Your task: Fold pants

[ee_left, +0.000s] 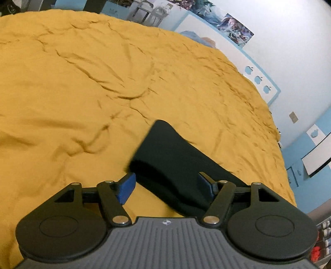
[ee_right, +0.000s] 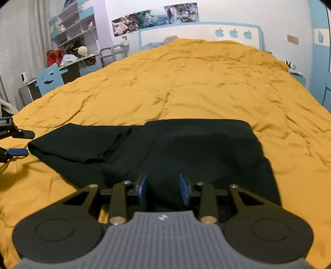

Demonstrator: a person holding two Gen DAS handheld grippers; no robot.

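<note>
Black pants (ee_right: 186,149) lie on the yellow bedspread (ee_right: 186,82), folded over at least once; left claw (ee_left: 167,186) spread wide, right claw (ee_right: 163,188) part-open, neither gripping; tidying or another fold probably remains.

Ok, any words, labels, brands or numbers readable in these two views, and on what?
No readable words or numbers anywhere.
Round emblem on the right tongs: a mark, no letters.
Pale marking on the left tongs: too blurred to read.
Apple shapes on the headboard: signs only.
Posters: pictures, no legible text.
</note>
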